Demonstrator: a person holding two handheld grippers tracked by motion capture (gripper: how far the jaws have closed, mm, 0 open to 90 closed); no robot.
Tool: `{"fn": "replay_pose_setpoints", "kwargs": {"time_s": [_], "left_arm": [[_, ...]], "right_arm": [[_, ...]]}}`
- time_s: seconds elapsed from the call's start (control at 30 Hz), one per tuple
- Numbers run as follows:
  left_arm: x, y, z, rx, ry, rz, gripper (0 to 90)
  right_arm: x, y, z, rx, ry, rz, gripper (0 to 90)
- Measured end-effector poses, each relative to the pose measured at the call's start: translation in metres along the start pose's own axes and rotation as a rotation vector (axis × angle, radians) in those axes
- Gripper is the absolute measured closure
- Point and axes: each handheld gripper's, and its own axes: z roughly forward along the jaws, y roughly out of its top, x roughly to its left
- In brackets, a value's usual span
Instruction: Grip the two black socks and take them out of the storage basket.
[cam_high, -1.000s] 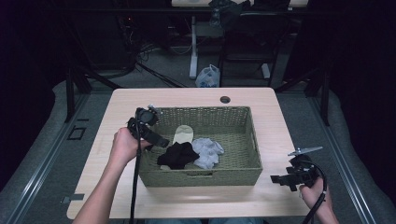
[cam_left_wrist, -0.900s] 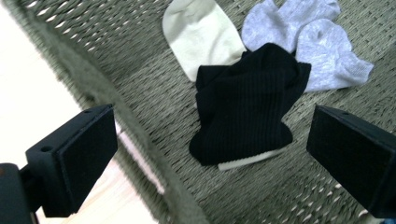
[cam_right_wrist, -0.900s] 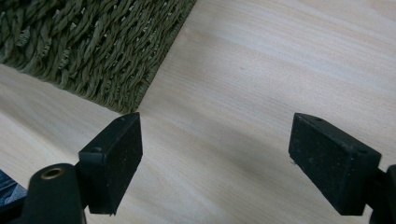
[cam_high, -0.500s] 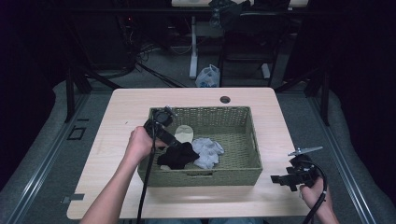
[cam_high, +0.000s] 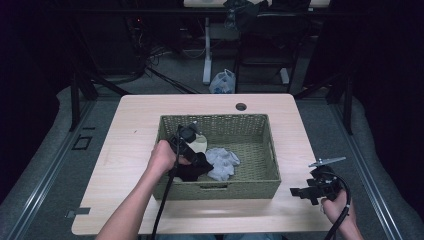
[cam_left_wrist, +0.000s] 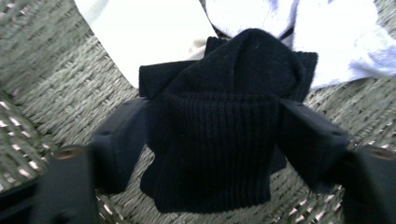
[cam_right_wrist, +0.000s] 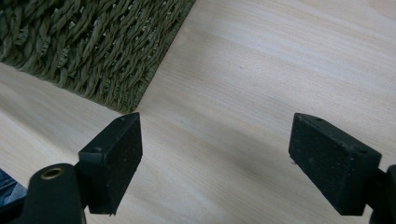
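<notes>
Left gripper view has our left gripper (cam_left_wrist: 212, 140) down in the basket (cam_high: 260, 177), its jaws just closing onto the black sock (cam_left_wrist: 224, 126) from both sides, pads touching the cloth. That sock lies near-left in the basket, beside a cream sock (cam_left_wrist: 149, 32) and a pale blue one (cam_high: 222, 162). Nothing is lifted yet; all three remain inside. Our right gripper (cam_right_wrist: 215, 163) waits spread over the table (cam_right_wrist: 261, 70) at the right

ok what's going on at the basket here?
A person works two hand-held grippers at a wooden table. The left gripper is down inside the woven basket, its jaws just closing around a black sock that lies beside a cream sock and a pale grey one. The right gripper hangs open over bare tabletop beside the basket, holding nothing.
</notes>
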Motion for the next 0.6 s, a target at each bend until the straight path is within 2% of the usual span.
{"fn": "replay_pose_setpoints", "kwargs": {"time_s": [0.07,0.1,0.13,0.17,0.23,0.33,0.6], "left_arm": [[0.000,0.000,0.003,0.007,-0.012,-0.001,44.7],[-0.001,0.001,0.006,0.018,-0.009,0.006,54.2],[-0.001,0.001,0.006,0.018,-0.009,0.006,59.4],[-0.002,0.001,0.007,0.018,0.001,0.012,59.4],[-0.004,0.001,0.006,0.019,0.012,0.017,75.0],[-0.003,-0.001,0.003,0.012,0.020,0.023,77.5],[-0.001,-0.007,-0.024,-0.054,0.025,0.020,77.6]], "right_arm": [[0.000,0.000,0.000,0.000,-0.001,0.000,17.3],[0.000,0.000,0.000,-0.003,0.000,0.002,17.3],[0.000,0.000,0.000,-0.003,0.000,0.002,17.3],[0.000,0.000,0.000,-0.006,0.002,0.003,17.3],[0.000,0.000,-0.001,-0.006,0.000,0.002,17.3],[0.000,0.000,-0.001,-0.005,0.000,0.000,17.3],[0.001,0.000,0.000,-0.005,-0.004,0.004,17.3]]}}
